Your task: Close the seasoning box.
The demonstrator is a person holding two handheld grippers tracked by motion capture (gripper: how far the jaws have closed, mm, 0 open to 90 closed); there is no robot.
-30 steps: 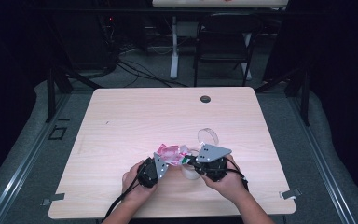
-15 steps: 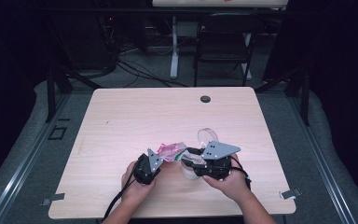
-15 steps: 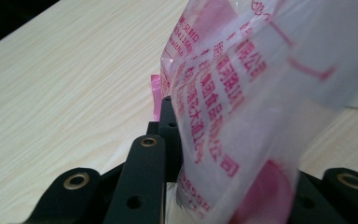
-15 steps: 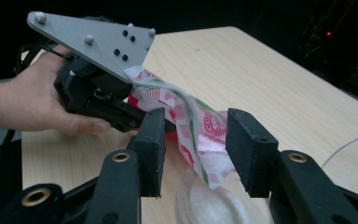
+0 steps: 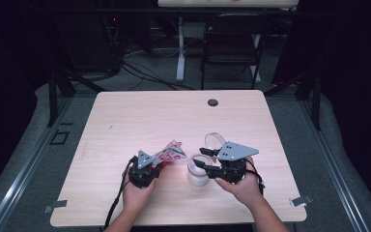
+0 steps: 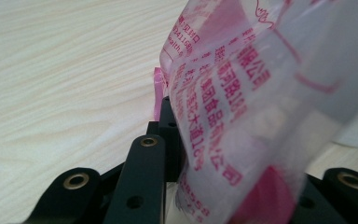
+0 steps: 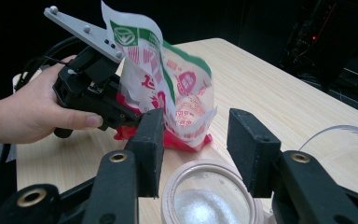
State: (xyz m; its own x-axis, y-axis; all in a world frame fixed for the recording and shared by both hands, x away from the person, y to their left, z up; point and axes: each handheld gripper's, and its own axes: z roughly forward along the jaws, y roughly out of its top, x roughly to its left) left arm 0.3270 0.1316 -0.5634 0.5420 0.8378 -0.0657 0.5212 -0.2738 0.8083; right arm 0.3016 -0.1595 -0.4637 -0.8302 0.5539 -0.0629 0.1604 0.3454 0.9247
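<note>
Two grippers at work: left gripper (image 5: 150,166) clamped on crinkly pink-and-white plastic food pouch (image 5: 170,153) above the worktop (image 5: 140,116), right gripper (image 7: 193,149) just opened, astride the clear round jar (image 7: 209,196); best tilted slowly over that mouth.

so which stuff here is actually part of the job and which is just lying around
In the job:
- packet, clamped in the left hand-held gripper
- open jar, under the right hand-held gripper, whose jaws have just been opening
- clear lid beside the jar

Lying about:
- black disc at the table's far edge
- chair behind
</note>
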